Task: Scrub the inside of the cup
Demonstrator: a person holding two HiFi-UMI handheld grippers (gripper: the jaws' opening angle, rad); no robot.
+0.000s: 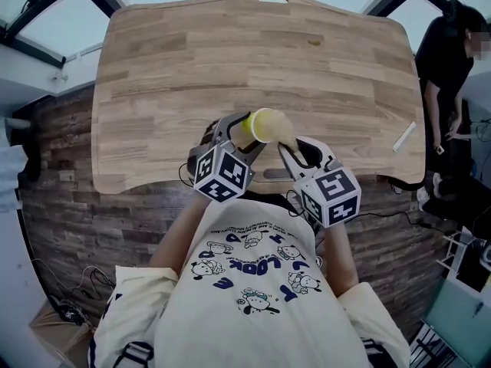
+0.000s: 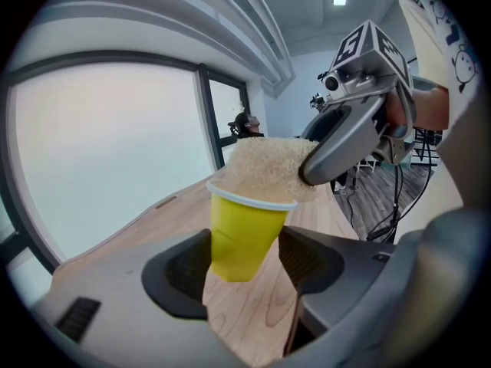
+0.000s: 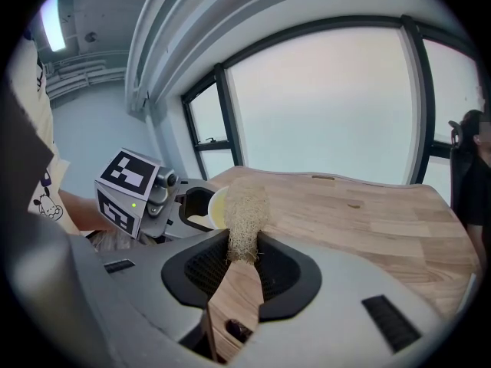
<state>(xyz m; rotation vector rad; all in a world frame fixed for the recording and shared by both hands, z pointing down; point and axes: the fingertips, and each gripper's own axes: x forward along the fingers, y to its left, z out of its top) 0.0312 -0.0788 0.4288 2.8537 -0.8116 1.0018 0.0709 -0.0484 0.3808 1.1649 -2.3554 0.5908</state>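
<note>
Gripping the yellow cup (image 2: pixel 244 232) across its lower body, the left tool (image 2: pixel 245 261) stands wide, its pads pressed on the cup's sides; the right tool (image 3: pixel 244 255) stands narrow, pinching the tail of a coarse tan scrub pad (image 3: pixel 244 205); the pad's free end lies at the cup's mouth and covers the rim in the left gripper view, though how deep it reaches inside I cannot tell; by my judgement the scrubbing is in hand rather than finished, with the walls and bottom left to work; both tools point forward and downward, meeting over the near edge of the wooden surface (image 1: pixel 230 52), close before the person's chest; the cup is held clear of the surface, tipped with its mouth towards the right tool.
</note>
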